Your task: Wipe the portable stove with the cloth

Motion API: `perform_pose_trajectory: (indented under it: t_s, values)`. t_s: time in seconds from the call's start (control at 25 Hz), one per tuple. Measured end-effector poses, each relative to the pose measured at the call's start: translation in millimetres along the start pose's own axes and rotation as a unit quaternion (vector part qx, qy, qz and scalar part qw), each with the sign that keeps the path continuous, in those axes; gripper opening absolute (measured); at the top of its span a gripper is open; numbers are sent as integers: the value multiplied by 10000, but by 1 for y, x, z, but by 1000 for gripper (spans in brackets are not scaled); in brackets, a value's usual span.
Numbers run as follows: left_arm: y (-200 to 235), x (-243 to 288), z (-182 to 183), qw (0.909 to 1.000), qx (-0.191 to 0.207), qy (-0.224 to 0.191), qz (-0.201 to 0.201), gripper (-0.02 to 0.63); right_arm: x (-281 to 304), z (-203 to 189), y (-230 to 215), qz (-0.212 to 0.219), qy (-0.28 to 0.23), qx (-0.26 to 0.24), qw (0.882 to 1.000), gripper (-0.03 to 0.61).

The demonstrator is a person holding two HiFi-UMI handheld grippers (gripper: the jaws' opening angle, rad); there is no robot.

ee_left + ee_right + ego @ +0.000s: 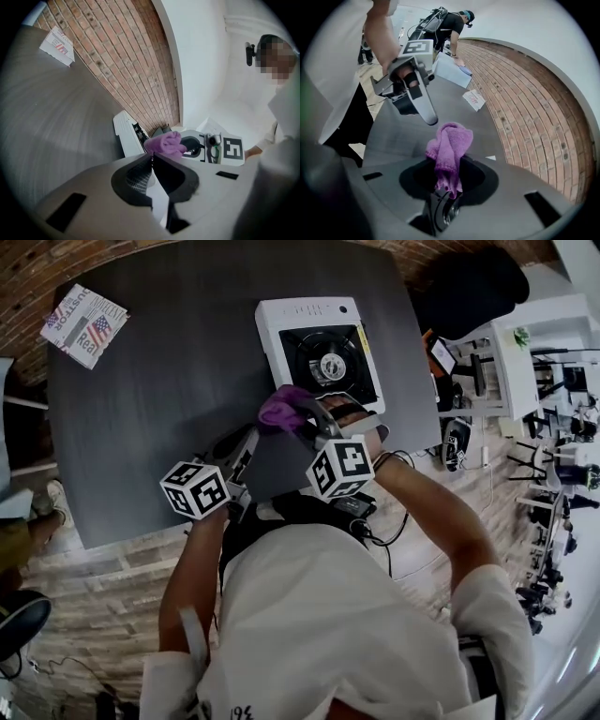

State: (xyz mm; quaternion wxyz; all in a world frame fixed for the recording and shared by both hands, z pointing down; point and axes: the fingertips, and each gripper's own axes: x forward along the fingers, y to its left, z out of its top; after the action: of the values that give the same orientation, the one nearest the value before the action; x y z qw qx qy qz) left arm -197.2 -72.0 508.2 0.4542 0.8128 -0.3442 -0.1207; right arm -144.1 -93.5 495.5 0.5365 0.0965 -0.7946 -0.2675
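Dark grey bench lies under both tools, with brick beyond it. The purple cloth is held by the right hand-held gripper. In the right gripper view, the 2 jaws are closed on the bunched lower end of the cloth, and the rest stands loose past them. The left hand-held gripper is held just beside it, its 2 jaws together with nothing between them.

The cloth is carried at the near left corner of the portable stove, and contact with it cannot be made out. The step is judged to be the approach, with no wiping yet done. Next, the cloth would need to be lowered onto the white casing and drawn across it. Care would be needed round the black burner well, where loose folds could catch.

1 booklet with a flag print lies at the far left corner of the bench, well apart from the stove. A brick wall runs along the far side and meets a white wall. A pale brick-pattern floor is seen below.
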Motion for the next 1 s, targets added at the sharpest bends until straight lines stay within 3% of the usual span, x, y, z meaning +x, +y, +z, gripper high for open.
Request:
perform_pose_trajectory:
  t_s: [0.4,0.68,1.0]
  values:
    - [22,2,20,9997,-25,-223,67,18,82,14,-83,28,370,-753,9965,109]
    - [31,-3,22,9992,-170,-349,129,18,148,10,-131,183,978,-1142,9885,110]
    - [39,-14,24,9980,-230,-509,284,18,190,6,-168,54,1374,-998,9855,109]
